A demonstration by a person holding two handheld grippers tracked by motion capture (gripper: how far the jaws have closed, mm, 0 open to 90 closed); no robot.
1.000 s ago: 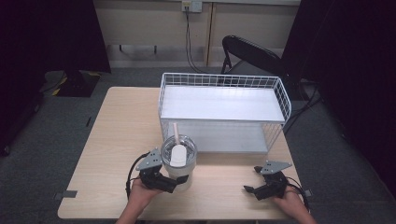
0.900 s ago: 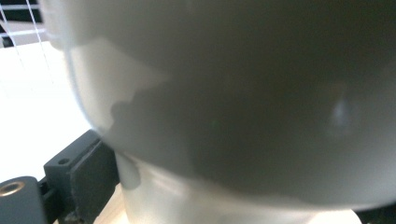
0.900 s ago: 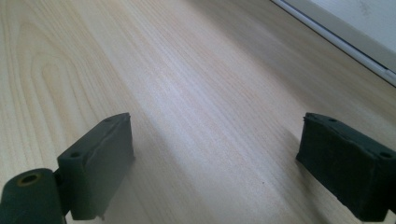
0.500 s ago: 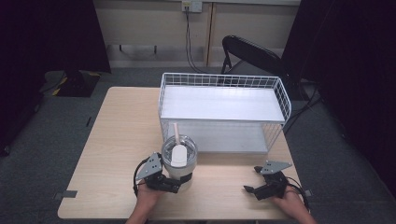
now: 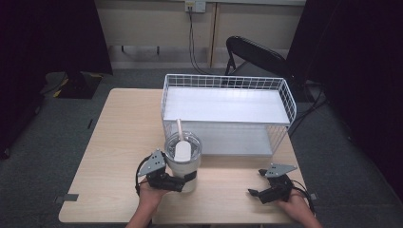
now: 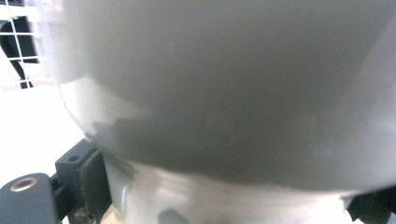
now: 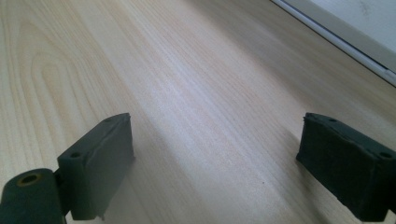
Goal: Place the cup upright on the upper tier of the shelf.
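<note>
A clear tumbler (image 5: 183, 154) with a lid and a white straw stands near the table's front edge, just before the wire basket. My left gripper (image 5: 184, 179) is shut on its lower body, held by a hand from below. In the left gripper view the tumbler (image 6: 224, 93) looms close and blurred, with one black pad (image 6: 79, 177) against its side. My right gripper (image 5: 255, 183) rests low over the table at the front right, open, with bare wood between its pads (image 7: 100, 163).
A white wire basket (image 5: 228, 80) with a white floor occupies the back right of the wooden table (image 5: 123, 133). A black chair (image 5: 256, 54) stands behind the table. Bare wood lies to the left and between the two grippers.
The left gripper and the tumbler have shifted very slightly near the front edge. The right gripper has stayed where it was.
</note>
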